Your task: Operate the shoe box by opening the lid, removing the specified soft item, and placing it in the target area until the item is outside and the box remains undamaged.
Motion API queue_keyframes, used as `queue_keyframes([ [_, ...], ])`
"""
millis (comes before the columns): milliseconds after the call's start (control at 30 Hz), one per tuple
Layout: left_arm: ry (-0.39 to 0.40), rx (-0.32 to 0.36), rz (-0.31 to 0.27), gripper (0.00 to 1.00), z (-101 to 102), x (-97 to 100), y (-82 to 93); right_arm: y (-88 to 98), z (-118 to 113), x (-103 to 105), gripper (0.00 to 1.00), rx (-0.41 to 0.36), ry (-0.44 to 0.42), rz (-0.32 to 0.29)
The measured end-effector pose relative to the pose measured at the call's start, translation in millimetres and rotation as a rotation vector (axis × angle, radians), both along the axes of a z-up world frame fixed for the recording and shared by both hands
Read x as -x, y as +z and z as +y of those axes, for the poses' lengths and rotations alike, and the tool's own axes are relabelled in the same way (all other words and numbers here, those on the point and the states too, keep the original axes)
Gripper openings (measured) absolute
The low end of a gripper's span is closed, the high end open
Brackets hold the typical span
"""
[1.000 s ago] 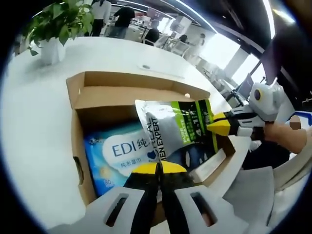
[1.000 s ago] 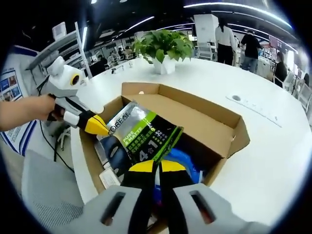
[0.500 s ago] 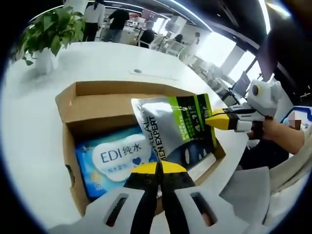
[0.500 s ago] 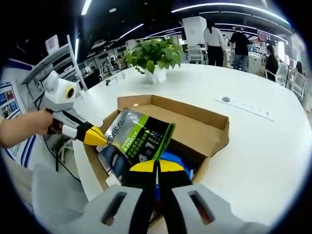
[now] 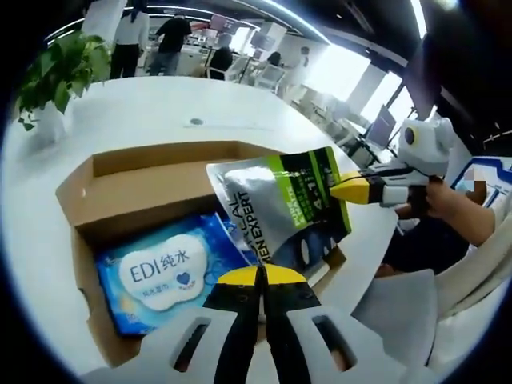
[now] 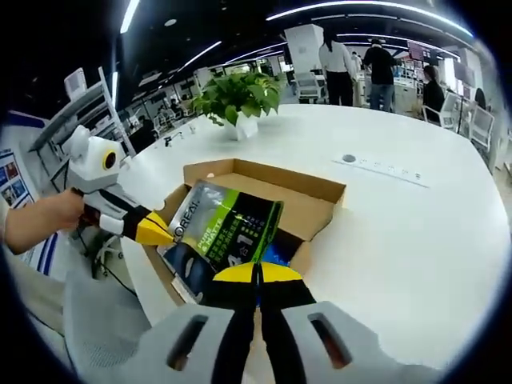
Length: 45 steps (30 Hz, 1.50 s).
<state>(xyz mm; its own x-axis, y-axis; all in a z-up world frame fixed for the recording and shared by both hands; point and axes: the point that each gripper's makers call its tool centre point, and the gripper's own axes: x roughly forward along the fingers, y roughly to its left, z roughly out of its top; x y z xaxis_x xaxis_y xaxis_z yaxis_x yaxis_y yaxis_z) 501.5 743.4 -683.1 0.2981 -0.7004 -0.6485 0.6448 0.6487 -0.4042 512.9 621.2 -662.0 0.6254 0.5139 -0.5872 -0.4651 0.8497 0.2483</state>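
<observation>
A silver, green and black soft plastic pouch (image 5: 282, 210) hangs above the open brown cardboard shoe box (image 5: 144, 172), pinched at two of its edges. It is glossy and crinkled, with a bright green band carrying white lettering, a grey metallic area with dark block letters reading "MEN EXPERT", and a dark lower part. In the right gripper view the same pouch (image 6: 225, 234) shows the large figures "4" and "1" on its green panel, and its lower part sits over the front of the box (image 6: 302, 200).

The left gripper (image 5: 260, 277), with yellow tips on black jaws, has its jaws pressed together on the pouch's lower edge. The right gripper (image 6: 257, 274) is likewise clamped tight on the pouch's opposite edge. In the left gripper view the right gripper comes in from the right (image 5: 346, 190), its yellow tip touching the pouch's side, held by a person's hand (image 5: 436, 204).

Inside the box lies a blue flat pack of wet wipes (image 5: 164, 270) with a white cloud-shaped label reading "EDI". The box stands on a broad white round table (image 6: 416, 232). A green leafy plant in a white pot (image 6: 238, 98) stands further back on the table, well apart from the box. People stand in the background beyond the table.
</observation>
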Motion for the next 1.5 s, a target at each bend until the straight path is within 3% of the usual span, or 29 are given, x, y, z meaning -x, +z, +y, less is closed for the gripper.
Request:
queue_keyframes([
  [633, -0.064, 0.005, -0.008, 0.0, -48, 9.3, 10.2, 7.5, -47, 6, 0.0, 0.026, -0.047, 0.023],
  [1500, -0.151, 0.026, -0.001, 0.0, -121, 11.9, 11.2, 0.2, -120, 3, 0.0, 0.057, -0.139, 0.073],
])
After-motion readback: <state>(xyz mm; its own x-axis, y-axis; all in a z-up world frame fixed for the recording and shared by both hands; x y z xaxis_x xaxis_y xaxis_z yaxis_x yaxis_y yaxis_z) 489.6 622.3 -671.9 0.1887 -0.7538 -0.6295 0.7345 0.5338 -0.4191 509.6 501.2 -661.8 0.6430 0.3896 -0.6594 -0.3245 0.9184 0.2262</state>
